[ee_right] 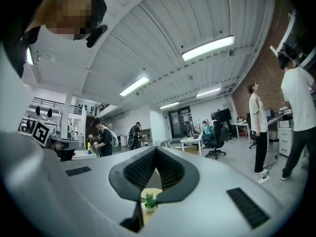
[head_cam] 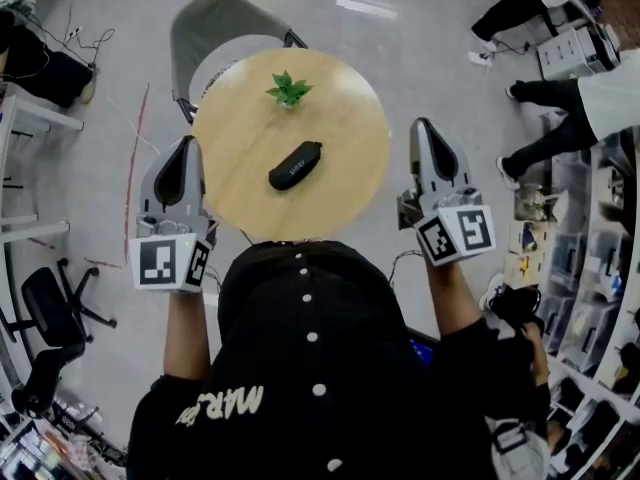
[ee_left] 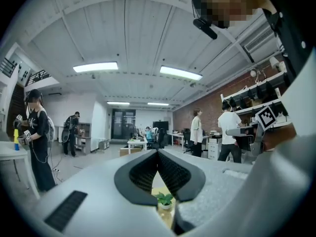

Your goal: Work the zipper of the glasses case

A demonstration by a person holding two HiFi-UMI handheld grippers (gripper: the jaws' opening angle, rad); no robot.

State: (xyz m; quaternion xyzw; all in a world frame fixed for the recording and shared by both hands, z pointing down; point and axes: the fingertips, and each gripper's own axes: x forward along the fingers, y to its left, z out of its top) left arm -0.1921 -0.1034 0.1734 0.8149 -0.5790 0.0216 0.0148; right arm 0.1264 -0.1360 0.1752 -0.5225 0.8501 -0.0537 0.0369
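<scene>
A round wooden table (head_cam: pixel 352 158) stands on a pale grey floor (head_cam: pixel 420 43) in a big open workroom. A grey chair (head_cam: pixel 222 20) is tucked at its far edge and a black office chair (head_cam: pixel 48 318) stands off to the left. Shelves and people line the right side, and both gripper views show a white ribbed ceiling with strip lights and a brick wall.

The table's near edge is cut off by the person's black top (head_cam: pixel 310 368). The glasses case (head_cam: pixel 295 164) is small and dark, so its zipper cannot be made out and the pale print on it is too small to read. Neither gripper view shows it; past the jaws they catch only a sliver of tabletop and the small potted plant (head_cam: pixel 288 90), which sits near the far edge.

The case lies flat near the middle of the table, its long axis diagonal – one end toward the near-left edge, the other toward the far-right.

The left gripper (head_cam: pixel 187 144) is held just off the table's left edge and the right gripper (head_cam: pixel 424 125) just off its right edge, both well apart from the case. Each has its jaws pressed together with nothing between them.
</scene>
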